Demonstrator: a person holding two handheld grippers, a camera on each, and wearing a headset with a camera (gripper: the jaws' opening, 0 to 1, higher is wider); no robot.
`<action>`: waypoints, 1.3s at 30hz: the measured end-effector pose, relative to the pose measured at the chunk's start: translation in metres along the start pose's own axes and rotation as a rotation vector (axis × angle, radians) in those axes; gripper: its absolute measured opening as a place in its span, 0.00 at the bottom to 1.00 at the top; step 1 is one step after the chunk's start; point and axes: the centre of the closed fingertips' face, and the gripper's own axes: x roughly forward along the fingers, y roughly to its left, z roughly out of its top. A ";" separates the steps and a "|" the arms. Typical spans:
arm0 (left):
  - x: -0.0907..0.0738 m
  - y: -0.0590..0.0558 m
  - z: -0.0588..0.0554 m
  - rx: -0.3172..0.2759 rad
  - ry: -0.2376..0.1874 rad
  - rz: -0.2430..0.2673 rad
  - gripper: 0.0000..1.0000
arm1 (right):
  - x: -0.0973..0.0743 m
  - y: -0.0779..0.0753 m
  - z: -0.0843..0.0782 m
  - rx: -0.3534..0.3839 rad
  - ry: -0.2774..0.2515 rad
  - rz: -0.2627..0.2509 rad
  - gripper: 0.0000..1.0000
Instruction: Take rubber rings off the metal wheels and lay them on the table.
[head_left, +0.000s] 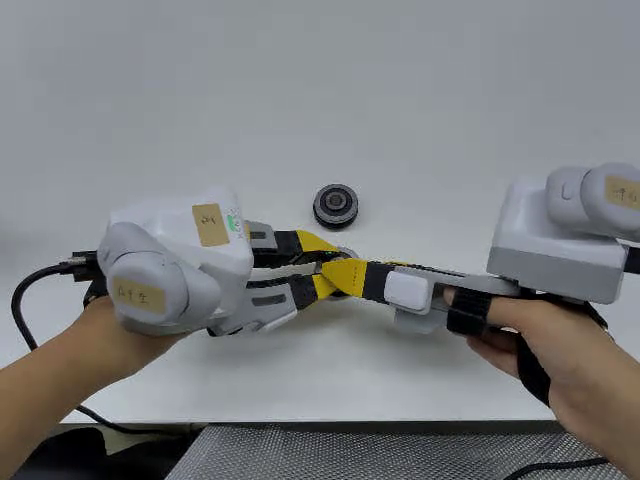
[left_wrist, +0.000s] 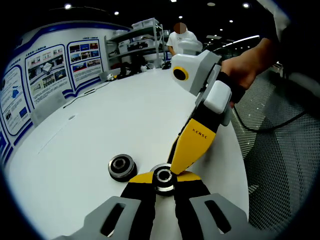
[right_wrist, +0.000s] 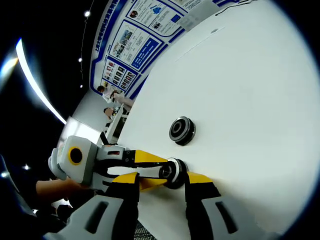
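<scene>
A metal wheel (left_wrist: 163, 178) with a black rubber ring sits just above the white table (head_left: 420, 150), and my left gripper (left_wrist: 163, 176) is shut on it across its width. My right gripper (right_wrist: 162, 177) comes from the opposite side and is open. Its yellow jaws straddle the same wheel (right_wrist: 173, 172), and one of them touches the rim. In the head view the two grippers meet tip to tip at the table's middle and mostly hide that wheel (head_left: 338, 290). A second wheel (head_left: 336, 204) with its black ring lies flat just beyond them.
The table's front edge runs close below both hands, with a grey mat (head_left: 380, 455) under it. A black cable (head_left: 25, 290) trails off the left gripper. A person (left_wrist: 181, 37) stands far off by shelves.
</scene>
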 end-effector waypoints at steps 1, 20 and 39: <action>0.000 0.000 0.000 0.000 0.000 -0.001 0.13 | 0.000 0.000 0.000 0.002 0.001 0.000 0.38; -0.001 0.001 0.000 0.004 0.007 0.012 0.12 | 0.004 0.006 0.000 -0.012 0.000 -0.026 0.44; -0.001 0.002 -0.001 0.018 0.008 0.008 0.12 | 0.005 0.011 0.000 -0.004 0.037 -0.042 0.52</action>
